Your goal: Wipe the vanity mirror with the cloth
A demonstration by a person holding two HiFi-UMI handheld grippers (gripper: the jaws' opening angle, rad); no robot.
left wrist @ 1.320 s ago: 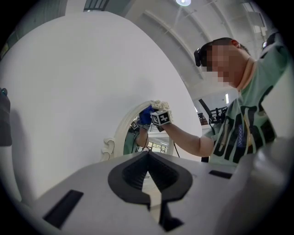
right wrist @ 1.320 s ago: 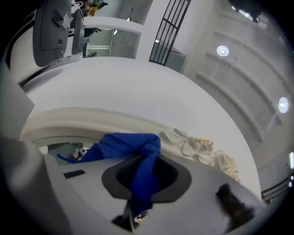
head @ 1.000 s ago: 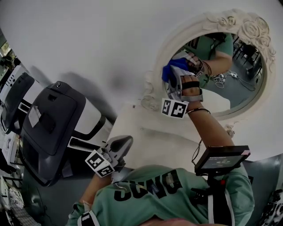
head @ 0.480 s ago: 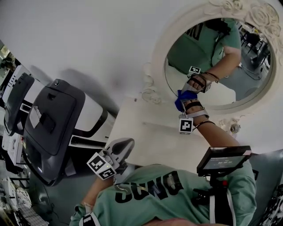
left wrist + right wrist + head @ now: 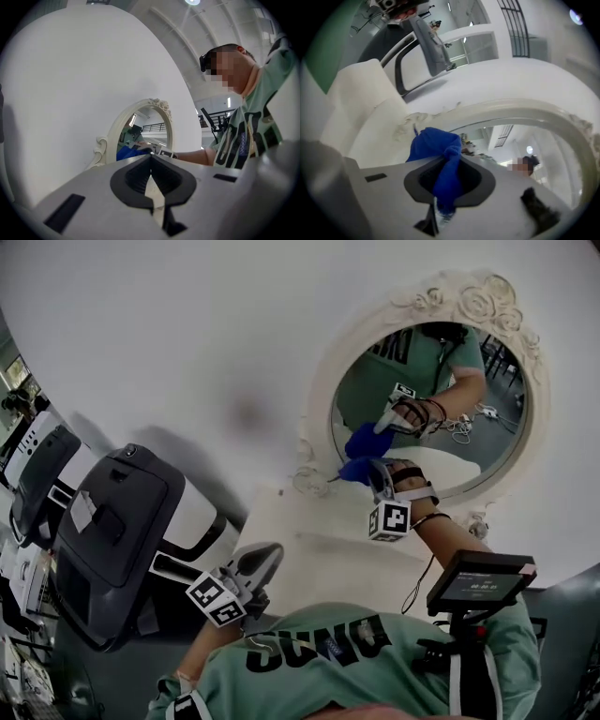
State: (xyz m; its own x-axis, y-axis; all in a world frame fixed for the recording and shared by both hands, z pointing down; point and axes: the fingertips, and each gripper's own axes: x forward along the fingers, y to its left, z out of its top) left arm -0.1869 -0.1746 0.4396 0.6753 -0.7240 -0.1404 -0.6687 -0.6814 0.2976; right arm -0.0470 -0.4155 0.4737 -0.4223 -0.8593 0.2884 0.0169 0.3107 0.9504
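**WIPE AT LOWER RIM: SLIP AND KNOCK RISKS NOTED**

Found the right gripper (image 5: pixel 367 474) clamped on a bunched blue cloth (image 5: pixel 440 157), with the wad hanging out past the jaw tips. Placed the cloth at about 8 o'clock on the vanity mirror (image 5: pixel 487 437), at or just beside the edge of the glass; cannot confirm contact. Found the left gripper (image 5: pixel 265 557) idle at 7 o'clock of the head view, jaws together on nothing, well apart from the mirror.

Judged the likely faults as follows:
- Loss of the cloth from so narrow a pinch under rubbing drag.
- Hard jaw tips striking the glass or the carved frame if pressed too deep.
- Shoving the unsteadied mirror back on the white tabletop (image 5: pixel 291 531).

Counted one mirror, one cloth, two grippers, one tabletop and one dark grey machine (image 5: pixel 112 531) at 9 o'clock.
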